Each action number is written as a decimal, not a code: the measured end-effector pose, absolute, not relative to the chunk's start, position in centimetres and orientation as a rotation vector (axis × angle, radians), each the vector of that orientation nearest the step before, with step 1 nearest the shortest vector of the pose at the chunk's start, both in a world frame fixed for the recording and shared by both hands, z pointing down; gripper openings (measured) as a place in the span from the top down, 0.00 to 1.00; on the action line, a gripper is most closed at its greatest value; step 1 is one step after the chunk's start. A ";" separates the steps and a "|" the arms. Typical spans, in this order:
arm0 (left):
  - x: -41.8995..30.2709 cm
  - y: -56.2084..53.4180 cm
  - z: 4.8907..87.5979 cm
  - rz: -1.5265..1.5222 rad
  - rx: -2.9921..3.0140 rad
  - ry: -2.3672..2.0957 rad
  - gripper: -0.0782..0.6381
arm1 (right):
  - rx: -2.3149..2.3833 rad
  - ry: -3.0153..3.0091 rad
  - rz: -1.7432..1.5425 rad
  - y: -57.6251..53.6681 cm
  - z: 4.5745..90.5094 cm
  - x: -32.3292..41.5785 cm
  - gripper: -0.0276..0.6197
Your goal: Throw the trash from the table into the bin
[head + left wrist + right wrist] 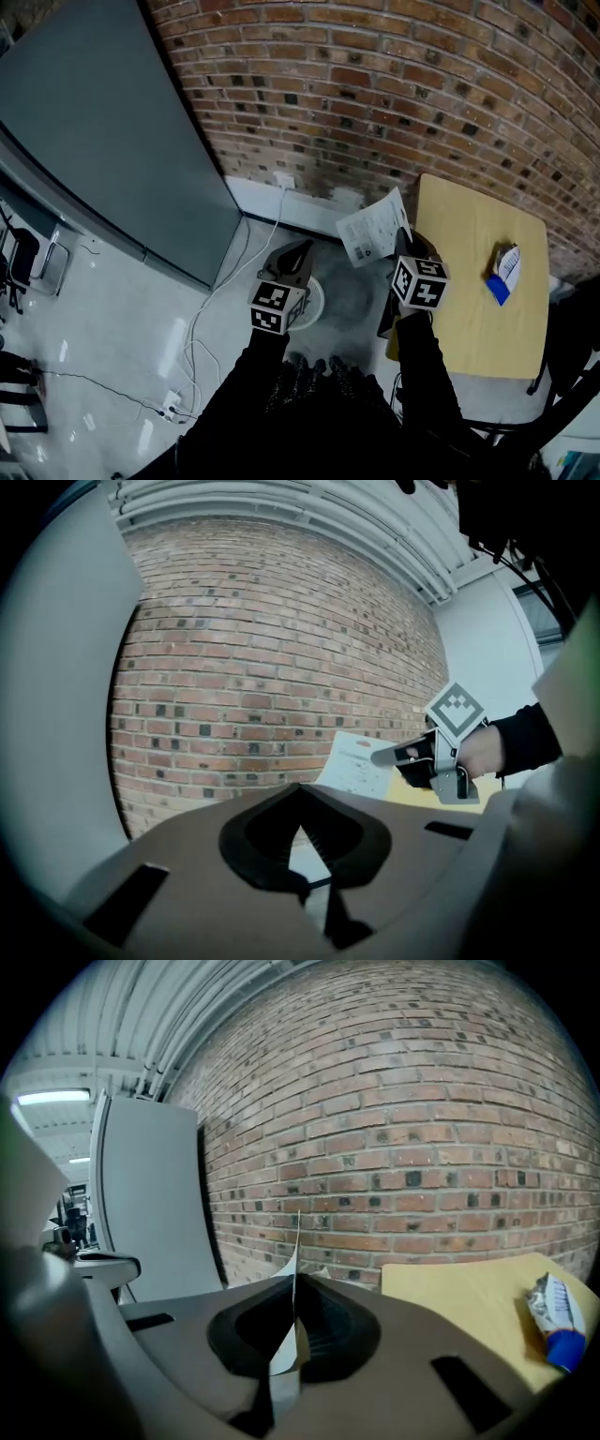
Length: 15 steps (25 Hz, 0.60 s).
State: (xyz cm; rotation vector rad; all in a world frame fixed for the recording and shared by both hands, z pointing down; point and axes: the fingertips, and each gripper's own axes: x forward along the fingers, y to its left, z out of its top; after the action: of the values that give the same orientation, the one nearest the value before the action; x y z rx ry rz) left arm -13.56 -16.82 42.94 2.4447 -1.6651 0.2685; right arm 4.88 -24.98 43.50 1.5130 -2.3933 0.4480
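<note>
Jaws: my right gripper (292, 1279) pinches the paper sheet (373, 232); my left gripper (300, 794) is closed on nothing.
The paper sheet hangs just left of the table (469, 319), unbinned; the bin (317, 302) is further left; a wrapper (504, 267) lies on the table.

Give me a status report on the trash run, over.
Right gripper shut on paper sheet. Left gripper shut, empty. Blue-and-white wrapper on yellow table. Nothing seen blocking.
</note>
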 end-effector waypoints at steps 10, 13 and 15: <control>-19.1 -15.7 43.1 0.242 2.404 -1.727 0.88 | 1.435 -2.450 0.440 -24.3 43.2 -2.1 0.94; -20.7 -15.3 43.7 0.246 2.377 -1.727 0.88 | 1.385 -2.468 0.430 -23.6 43.5 -5.0 0.94; -21.8 -15.0 43.9 0.246 2.365 -1.732 0.88 | 1.355 -2.475 0.424 -23.3 43.8 -6.6 0.94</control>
State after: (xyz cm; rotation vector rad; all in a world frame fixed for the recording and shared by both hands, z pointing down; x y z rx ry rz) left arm -21.82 -15.04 43.91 2.3646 -1.7320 0.2457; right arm -6.63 -23.28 43.78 1.3554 -2.4749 0.4241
